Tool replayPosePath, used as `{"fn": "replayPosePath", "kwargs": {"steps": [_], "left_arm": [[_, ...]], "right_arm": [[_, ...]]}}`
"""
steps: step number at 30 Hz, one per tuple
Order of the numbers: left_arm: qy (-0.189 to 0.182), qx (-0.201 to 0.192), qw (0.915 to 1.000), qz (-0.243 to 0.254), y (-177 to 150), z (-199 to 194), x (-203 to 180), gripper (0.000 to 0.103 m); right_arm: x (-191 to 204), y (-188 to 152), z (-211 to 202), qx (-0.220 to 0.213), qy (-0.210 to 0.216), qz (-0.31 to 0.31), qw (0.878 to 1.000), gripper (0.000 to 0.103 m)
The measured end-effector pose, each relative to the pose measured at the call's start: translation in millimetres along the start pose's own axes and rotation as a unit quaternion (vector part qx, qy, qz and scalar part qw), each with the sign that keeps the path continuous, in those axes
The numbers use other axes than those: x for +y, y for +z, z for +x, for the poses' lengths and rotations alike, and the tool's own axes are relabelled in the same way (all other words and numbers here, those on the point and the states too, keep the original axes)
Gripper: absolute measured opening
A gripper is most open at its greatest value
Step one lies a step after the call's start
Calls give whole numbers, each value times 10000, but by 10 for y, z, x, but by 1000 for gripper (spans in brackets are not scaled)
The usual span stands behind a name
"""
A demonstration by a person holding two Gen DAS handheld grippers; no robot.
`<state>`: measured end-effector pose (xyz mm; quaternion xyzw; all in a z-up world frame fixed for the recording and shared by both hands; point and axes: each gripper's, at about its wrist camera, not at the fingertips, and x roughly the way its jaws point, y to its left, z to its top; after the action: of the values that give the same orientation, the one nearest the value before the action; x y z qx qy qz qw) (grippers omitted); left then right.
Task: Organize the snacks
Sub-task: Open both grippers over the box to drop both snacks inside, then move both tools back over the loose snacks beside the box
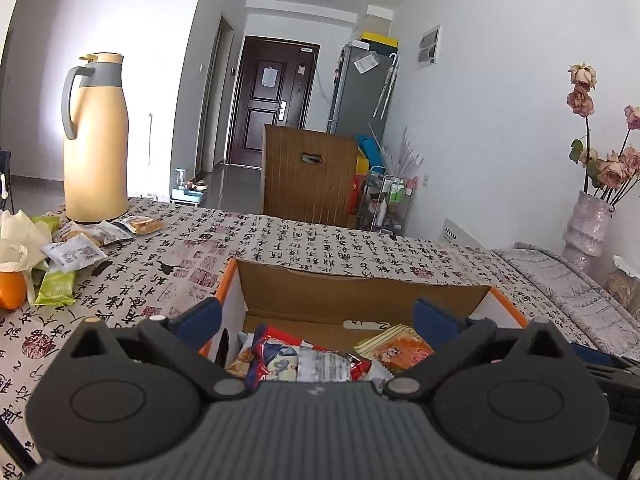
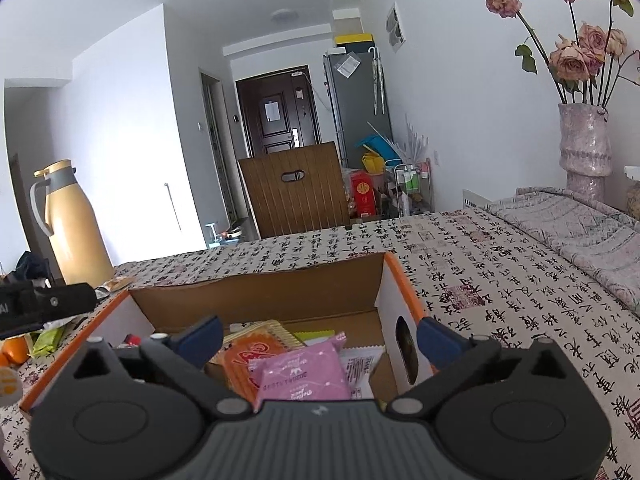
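An orange-rimmed cardboard box (image 1: 360,288) stands on the table and holds several snack packets, among them a red-and-blue one (image 1: 280,356) and an orange one (image 1: 400,350). My left gripper (image 1: 316,320) is open and empty above the box's near side. In the right wrist view the same box (image 2: 256,296) holds a pink packet (image 2: 304,372) and an orange packet (image 2: 248,356). My right gripper (image 2: 320,334) is open and empty above them. Loose packets (image 1: 76,252) and a green packet (image 1: 56,288) lie at the table's left.
A cream thermos jug (image 1: 96,140) stands at the far left of the calligraphy-print tablecloth (image 1: 320,240). An orange (image 1: 12,290) and tissue lie at the left edge. A vase of dried roses (image 2: 584,148) stands at the right. A wooden chair back (image 1: 308,176) is behind the table.
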<state>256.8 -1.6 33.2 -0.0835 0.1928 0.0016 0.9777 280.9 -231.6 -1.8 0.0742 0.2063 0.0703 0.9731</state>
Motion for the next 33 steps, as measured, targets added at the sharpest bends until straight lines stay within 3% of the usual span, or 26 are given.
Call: {"fn": "replayPosePath", "kwargs": {"steps": [12,22,33], "left_arm": [[-36,-117,9999,-34,113,-189,-78,103],[-5,-211,9998,-8,130,-510,-86,103],[66,-147,9999,-2,-51,-900,56,103]], "right_arm": [[-3,68,-16,106,-44,23,9999,103],[52,94,-339,12,42,-90,10000,103],[125,-110,-751,120,105,-289,9995,103]]}}
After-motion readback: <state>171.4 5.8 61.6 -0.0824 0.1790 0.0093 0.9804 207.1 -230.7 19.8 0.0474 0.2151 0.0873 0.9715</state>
